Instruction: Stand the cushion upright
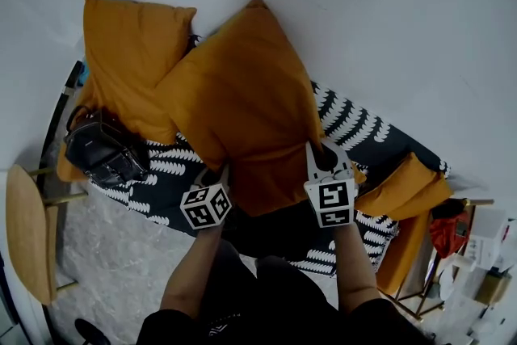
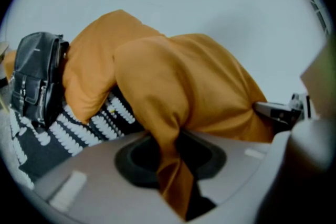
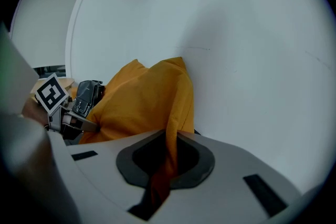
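Observation:
The orange cushion (image 1: 242, 97) stands tilted on one corner against the white wall, above the sofa. My left gripper (image 1: 220, 172) is shut on its lower left edge. In the left gripper view a fold of the cushion (image 2: 194, 81) runs down between the jaws of the left gripper (image 2: 173, 165). My right gripper (image 1: 325, 153) is shut on the cushion's lower right edge. The right gripper view shows the cushion (image 3: 142, 107) with a strip of its fabric pinched in the right gripper (image 3: 165, 160).
A second orange cushion (image 1: 129, 61) leans at the left, with a black bag (image 1: 105, 145) below it. The sofa (image 1: 355, 129) has a black-and-white patterned cover. More orange cushions (image 1: 404, 186) lie at the right. A wooden side table (image 1: 28, 230) stands at the far left.

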A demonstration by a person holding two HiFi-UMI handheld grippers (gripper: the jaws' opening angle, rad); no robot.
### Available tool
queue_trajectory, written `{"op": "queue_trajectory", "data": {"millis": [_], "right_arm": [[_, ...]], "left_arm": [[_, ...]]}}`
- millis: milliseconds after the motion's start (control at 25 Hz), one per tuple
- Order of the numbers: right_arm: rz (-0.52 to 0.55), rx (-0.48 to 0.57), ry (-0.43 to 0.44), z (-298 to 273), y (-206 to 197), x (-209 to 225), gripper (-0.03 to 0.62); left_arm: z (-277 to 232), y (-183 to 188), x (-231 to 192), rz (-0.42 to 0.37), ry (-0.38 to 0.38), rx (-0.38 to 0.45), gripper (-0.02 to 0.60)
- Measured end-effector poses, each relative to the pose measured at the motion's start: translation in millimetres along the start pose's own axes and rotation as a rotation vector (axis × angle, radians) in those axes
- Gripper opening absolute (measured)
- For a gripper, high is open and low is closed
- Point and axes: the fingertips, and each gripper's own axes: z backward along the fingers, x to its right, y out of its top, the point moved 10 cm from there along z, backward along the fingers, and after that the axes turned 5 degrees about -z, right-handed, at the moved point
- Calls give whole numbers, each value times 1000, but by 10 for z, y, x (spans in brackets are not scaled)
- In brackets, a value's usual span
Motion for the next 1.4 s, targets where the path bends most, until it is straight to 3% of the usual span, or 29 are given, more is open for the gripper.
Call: {"op": "queue_trajectory", "data": {"millis": [560,1400], "right_arm": [[-96,59,24,336,104,-352,11],[-313,132,-132,657,-68,-843,9]], "left_arm": [[689,234,-107,-36,56,110,109],[818,878,-201,-245,-3,129,106]]}}
